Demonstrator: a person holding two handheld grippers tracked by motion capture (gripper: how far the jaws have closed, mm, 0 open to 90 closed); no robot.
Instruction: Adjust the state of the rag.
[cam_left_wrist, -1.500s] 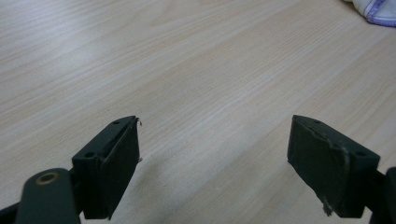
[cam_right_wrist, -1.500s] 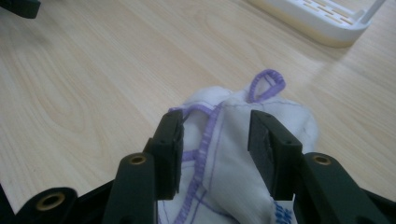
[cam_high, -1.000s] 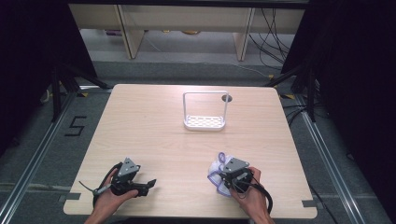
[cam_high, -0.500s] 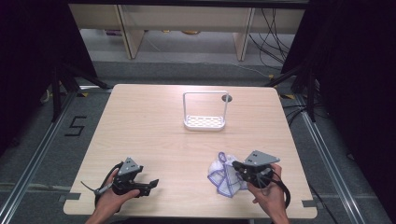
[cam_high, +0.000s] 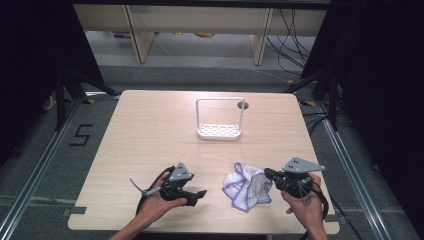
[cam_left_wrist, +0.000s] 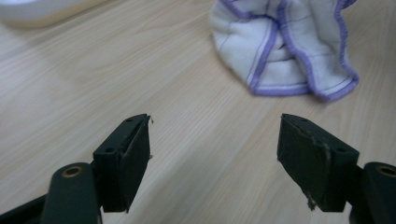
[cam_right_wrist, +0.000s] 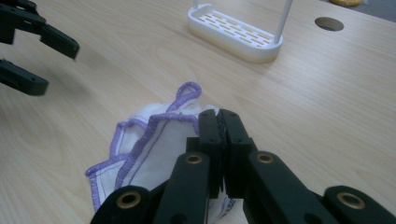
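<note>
A white cloth (cam_high: 246, 189) with a purple hem lies crumpled near the table's front edge. My right gripper (cam_high: 268, 174) is at its right side, jaws pressed together on the cloth's upper edge, which stands raised toward the tips. In the right gripper view the shut jaws (cam_right_wrist: 219, 115) sit over the cloth (cam_right_wrist: 154, 140). My left gripper (cam_high: 198, 196) hovers left of the cloth, pointing at it, open; its jaws have just been closing a little with nothing between them. From the left gripper view the cloth (cam_left_wrist: 289, 46) lies ahead of the jaws (cam_left_wrist: 215, 126).
A white rack (cam_high: 220, 131) with a tall wire handle stands at mid-table, behind the cloth. A round hole (cam_high: 243, 105) is in the wooden table (cam_high: 150, 135) just beyond it. The left gripper (cam_right_wrist: 58, 70) appears at the upper left of the right gripper view.
The right gripper closed on the cloth, then moved right and up, drawing the cloth out. The left gripper slid right toward the cloth.
</note>
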